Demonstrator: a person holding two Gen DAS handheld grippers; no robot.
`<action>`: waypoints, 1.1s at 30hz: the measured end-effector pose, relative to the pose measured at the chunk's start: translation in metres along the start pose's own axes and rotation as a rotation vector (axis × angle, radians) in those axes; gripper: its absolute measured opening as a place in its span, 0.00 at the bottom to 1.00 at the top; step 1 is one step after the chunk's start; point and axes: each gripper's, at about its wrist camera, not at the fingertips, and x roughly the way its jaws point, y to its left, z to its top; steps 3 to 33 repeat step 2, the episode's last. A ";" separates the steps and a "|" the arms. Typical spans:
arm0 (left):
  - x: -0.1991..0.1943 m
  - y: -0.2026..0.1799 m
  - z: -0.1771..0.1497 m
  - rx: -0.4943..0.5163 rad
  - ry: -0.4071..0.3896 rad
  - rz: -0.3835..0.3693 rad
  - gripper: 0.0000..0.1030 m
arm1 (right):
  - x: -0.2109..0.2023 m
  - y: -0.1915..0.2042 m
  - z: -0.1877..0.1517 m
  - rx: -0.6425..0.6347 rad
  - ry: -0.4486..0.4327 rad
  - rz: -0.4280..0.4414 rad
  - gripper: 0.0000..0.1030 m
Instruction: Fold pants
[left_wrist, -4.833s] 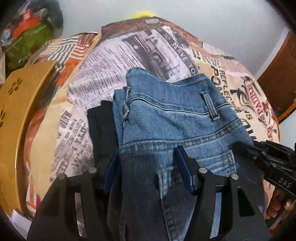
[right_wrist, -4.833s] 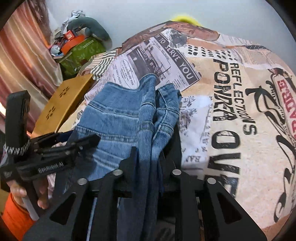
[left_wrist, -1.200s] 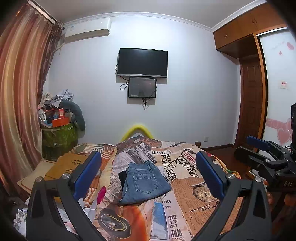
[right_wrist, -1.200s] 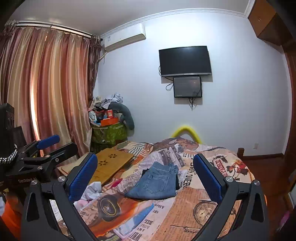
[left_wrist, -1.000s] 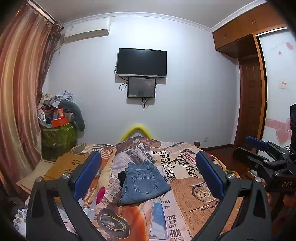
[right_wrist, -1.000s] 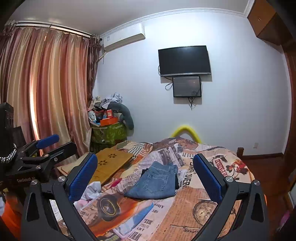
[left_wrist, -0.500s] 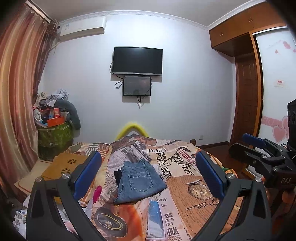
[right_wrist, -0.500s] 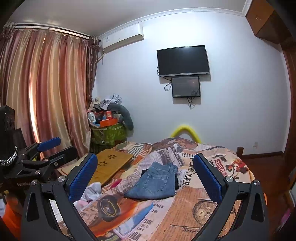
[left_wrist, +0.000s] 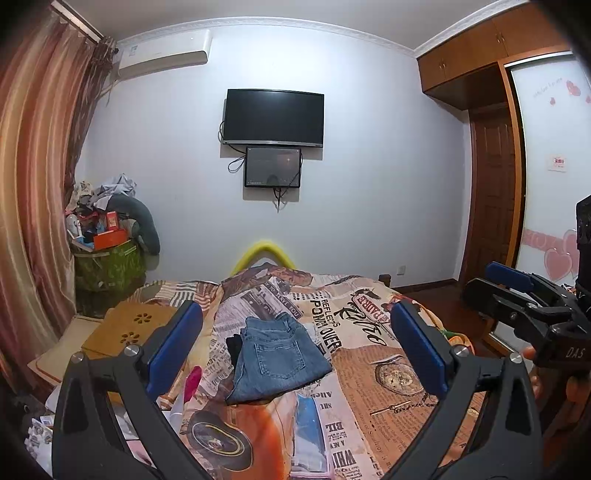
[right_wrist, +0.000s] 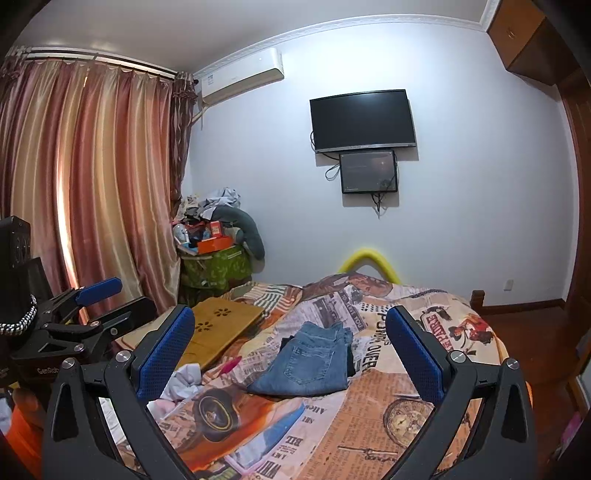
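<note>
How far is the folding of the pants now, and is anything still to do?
Done, it seems: the jeans lie as a compact folded bundle on the bedspread, back pocket up. In hand: nothing; the left gripper and right gripper are both open, clear of the cloth. Left: perhaps nothing; some dark fabric shows at its edge.

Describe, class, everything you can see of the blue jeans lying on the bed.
The jeans are mid-blue denim, folded into a compact, roughly rectangular bundle lying flat on the newspaper-print bedspread. A stitched back pocket faces up, with the waistband towards the far wall. A dark garment pokes out from under one side. Both tools, the left and the right, are open and held well back, touching nothing.
</note>
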 end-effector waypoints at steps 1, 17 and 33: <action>0.000 0.000 -0.001 0.002 0.002 0.000 1.00 | 0.000 0.000 0.000 0.001 0.001 -0.001 1.00; 0.001 0.000 -0.001 0.005 0.006 0.002 1.00 | 0.000 0.000 0.000 0.002 0.001 0.000 1.00; 0.001 0.000 -0.001 0.005 0.006 0.002 1.00 | 0.000 0.000 0.000 0.002 0.001 0.000 1.00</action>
